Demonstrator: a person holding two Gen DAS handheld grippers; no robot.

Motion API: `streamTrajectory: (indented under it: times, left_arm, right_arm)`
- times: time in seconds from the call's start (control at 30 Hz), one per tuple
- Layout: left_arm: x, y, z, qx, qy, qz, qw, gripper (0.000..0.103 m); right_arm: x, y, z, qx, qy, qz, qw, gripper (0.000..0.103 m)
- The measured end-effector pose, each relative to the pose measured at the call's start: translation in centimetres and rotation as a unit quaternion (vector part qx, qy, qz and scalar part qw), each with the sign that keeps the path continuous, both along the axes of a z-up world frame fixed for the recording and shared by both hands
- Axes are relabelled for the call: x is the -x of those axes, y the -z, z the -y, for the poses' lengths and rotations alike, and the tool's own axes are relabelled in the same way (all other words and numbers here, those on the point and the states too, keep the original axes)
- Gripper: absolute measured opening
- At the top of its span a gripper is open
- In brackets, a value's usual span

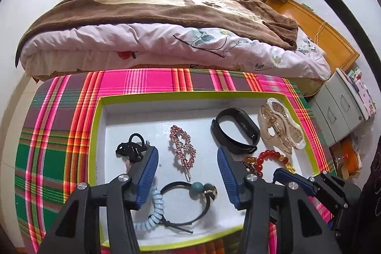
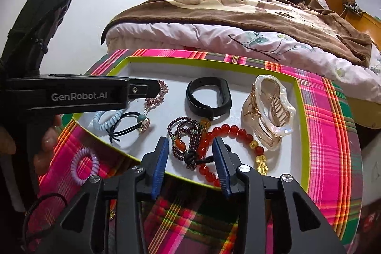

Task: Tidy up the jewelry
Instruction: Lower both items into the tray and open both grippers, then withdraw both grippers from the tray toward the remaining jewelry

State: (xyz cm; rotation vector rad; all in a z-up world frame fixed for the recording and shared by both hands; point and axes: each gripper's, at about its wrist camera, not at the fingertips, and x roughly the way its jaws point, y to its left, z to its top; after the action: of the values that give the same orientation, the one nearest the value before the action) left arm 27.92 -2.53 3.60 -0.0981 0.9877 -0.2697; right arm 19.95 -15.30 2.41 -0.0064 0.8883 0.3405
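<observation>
A shallow white tray with a lime-green rim (image 1: 100, 135) (image 2: 298, 97) lies on a plaid cloth. In it are a pink rhinestone clip (image 1: 182, 147), a black hair tie (image 1: 131, 147), a light-blue coil tie (image 1: 154, 208) (image 2: 104, 122), a black cord tie with beads (image 1: 200, 189) (image 2: 133, 125), a black wristband (image 1: 234, 130) (image 2: 208, 99), a pearly claw clip (image 1: 281, 126) (image 2: 266, 111), red beads (image 1: 266, 157) (image 2: 233, 132) and a dark-red bead strand (image 2: 188, 139). My left gripper (image 1: 188, 166) is open over the tray, above the rhinestone clip. My right gripper (image 2: 190, 154) is open around the bead strands at the tray's near edge.
A purple coil tie (image 2: 82, 164) and a black elastic (image 2: 45, 206) lie on the plaid cloth (image 2: 333, 147) outside the tray's left edge. A bed with a brown blanket (image 1: 166, 4) stands right behind the table. A grey drawer unit (image 1: 338, 116) is to the right.
</observation>
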Motion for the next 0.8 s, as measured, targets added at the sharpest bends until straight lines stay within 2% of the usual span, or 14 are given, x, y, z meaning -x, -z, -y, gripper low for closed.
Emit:
streamTrajectory:
  times: [0.07,0.13,0.17,0.4,0.8]
  left_arm:
    - [0.4,-0.5,0.0,0.001,0.000,0.004,1.0000,0.053]
    - [1.0,-1.0,-0.2,0.000,-0.002,0.008,1.0000,0.063]
    - [1.3,-1.2,-0.3,0.000,-0.002,0.011,0.9999,0.064]
    - [3.8,-2.9,-0.9,-0.002,-0.006,0.024,0.9997,0.065]
    - [10.8,-5.4,-2.1,-0.027,-0.025,0.066,0.9971,0.066]
  right_arm:
    - [0.3,-0.2,0.1,-0.003,0.001,0.000,1.000,0.043]
    - [0.6,-0.5,0.3,-0.007,0.003,0.003,1.000,0.045]
    - [0.9,-0.7,0.3,-0.009,0.003,0.004,1.000,0.046]
    - [3.2,-2.0,0.4,-0.015,0.008,0.019,1.000,0.046]
    - [7.4,-3.8,0.5,-0.025,0.013,0.042,0.999,0.047]
